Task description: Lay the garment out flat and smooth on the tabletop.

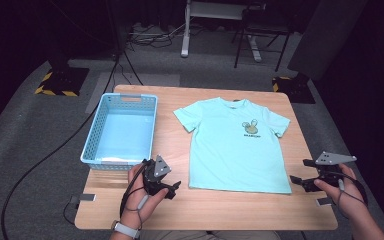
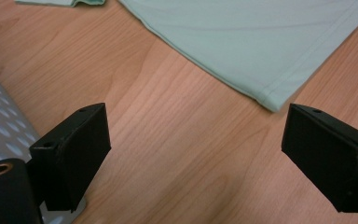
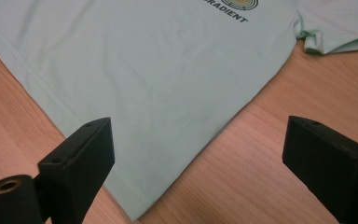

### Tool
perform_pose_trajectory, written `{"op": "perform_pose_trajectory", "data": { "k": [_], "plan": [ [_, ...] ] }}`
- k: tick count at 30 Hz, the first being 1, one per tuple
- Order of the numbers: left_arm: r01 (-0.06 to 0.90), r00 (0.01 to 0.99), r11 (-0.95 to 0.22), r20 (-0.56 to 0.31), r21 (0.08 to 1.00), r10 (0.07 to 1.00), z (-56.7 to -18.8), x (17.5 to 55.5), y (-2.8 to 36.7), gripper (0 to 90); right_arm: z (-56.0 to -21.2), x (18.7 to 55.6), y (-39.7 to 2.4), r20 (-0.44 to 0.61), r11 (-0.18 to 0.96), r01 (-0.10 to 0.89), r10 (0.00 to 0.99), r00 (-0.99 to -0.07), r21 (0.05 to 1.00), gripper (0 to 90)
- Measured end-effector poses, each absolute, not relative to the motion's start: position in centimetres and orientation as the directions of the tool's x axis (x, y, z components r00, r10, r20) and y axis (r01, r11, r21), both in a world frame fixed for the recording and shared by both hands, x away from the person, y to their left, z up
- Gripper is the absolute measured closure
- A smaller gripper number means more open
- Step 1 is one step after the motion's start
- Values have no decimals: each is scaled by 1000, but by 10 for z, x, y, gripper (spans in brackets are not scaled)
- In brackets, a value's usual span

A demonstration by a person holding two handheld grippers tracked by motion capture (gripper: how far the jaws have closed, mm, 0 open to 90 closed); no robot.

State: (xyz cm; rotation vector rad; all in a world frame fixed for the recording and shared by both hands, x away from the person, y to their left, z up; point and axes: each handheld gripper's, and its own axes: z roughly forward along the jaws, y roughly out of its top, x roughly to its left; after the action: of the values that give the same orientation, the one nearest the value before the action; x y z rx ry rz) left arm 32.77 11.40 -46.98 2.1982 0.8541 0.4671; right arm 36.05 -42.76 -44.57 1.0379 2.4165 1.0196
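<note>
Table: you work at a light wooden table (image 1: 130, 200) with rounded corners, its grain running side to side.
Room: grey carpet around it, dark walls, black cables on the floor, yellow-and-black striped stand bases beyond the far corners, a white desk frame farther back.
T-shirt: the mint-green T-shirt (image 1: 235, 145) lies flat, front up, on the right half of the table, collar toward the far edge, hem toward your near edge.
Basket: a light blue perforated basket (image 1: 93, 135) sits along the left edge, just beside the shirt, apart from it.
Left gripper: your left gripper (image 1: 172, 186) sits near the near edge, between basket and shirt; jaws spread wide, holding nothing, bare wood between them, the shirt's near-left hem corner just ahead.
Right gripper: your right gripper (image 1: 299, 172) is at the right edge, beside the hem's right corner; jaws released wide, gripping nothing, the corner lying between them in the right gripper view.
Writing: under the round chest print (image 3: 230, 4) you can read "RADIENT"; the start is cut off.
</note>
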Motion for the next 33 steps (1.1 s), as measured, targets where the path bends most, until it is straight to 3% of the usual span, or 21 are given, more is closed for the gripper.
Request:
{"op": "perform_pose_trajectory", "data": {
  "k": [33],
  "plan": [
    [525,637,-455,23,719,771,-504,311,174,65,-503,341,-461,46,444,586,770,-636,678,60]
  ]
}}
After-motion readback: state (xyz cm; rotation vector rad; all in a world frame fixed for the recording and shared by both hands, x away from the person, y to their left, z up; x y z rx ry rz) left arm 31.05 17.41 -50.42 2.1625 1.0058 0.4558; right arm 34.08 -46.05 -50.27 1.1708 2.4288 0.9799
